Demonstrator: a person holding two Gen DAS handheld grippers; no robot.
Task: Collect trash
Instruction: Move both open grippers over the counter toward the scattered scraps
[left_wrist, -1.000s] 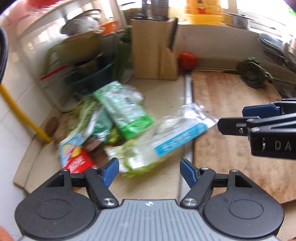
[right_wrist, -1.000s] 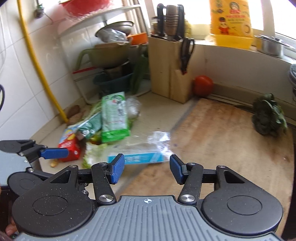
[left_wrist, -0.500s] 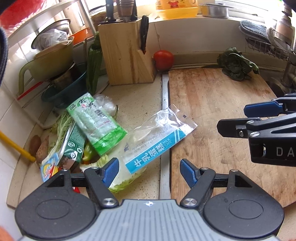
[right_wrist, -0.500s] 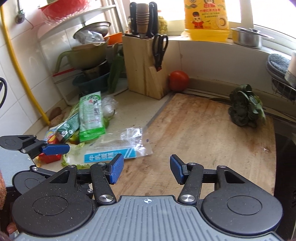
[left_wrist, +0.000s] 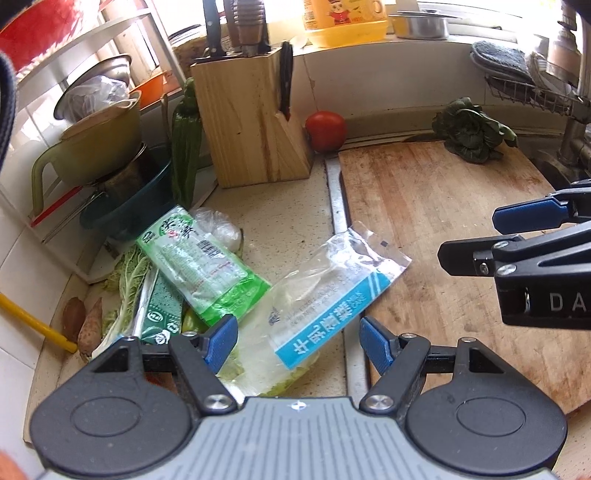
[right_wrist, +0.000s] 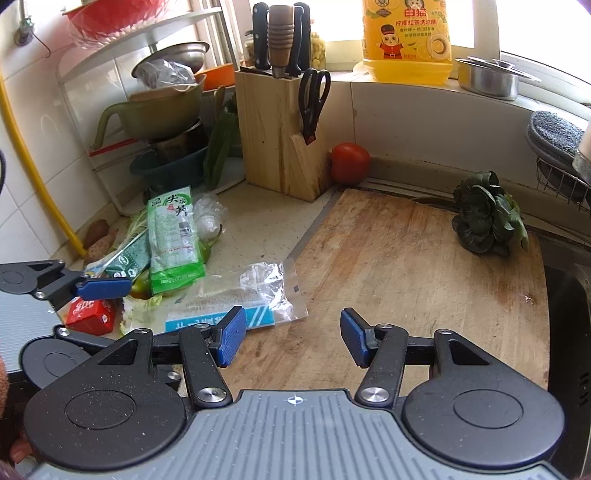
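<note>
Counter-top clear wrapper (left_wrist: 332, 291) lies between left gripper's (left_wrist: 298, 341) spread fingers.

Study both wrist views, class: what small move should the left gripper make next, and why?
Probably ease the left gripper forward and down onto the clear wrapper. Its jaws are open and empty with the wrapper's blue-striped end lying between them, on top of the pile, partly over the cutting board. The right gripper, also open, is over bare board.
</note>
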